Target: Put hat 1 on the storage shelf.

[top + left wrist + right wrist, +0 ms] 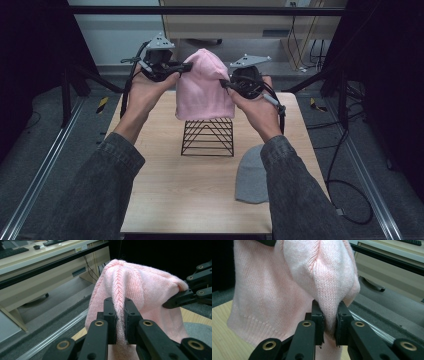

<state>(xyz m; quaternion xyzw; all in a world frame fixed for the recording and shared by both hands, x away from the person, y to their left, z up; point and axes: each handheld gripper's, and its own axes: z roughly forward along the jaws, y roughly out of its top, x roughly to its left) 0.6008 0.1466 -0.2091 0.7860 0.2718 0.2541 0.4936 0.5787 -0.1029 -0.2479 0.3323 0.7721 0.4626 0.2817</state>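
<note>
Above the wooden table (165,195), each hand-held gripper (186,66) (223,83) pinches the pink beanie (204,87).

Pink knit hat (204,85) with a herringbone seam; grey hat (251,175); black wire rack (208,136)

Two knitted hats: one pink hat (204,85), one grey hat (251,175). One black wire rack (208,137). Two tools: one left tool (186,67), one right tool (224,84). One wooden desk (185,195). Two hands, two denim sleeves.
</note>
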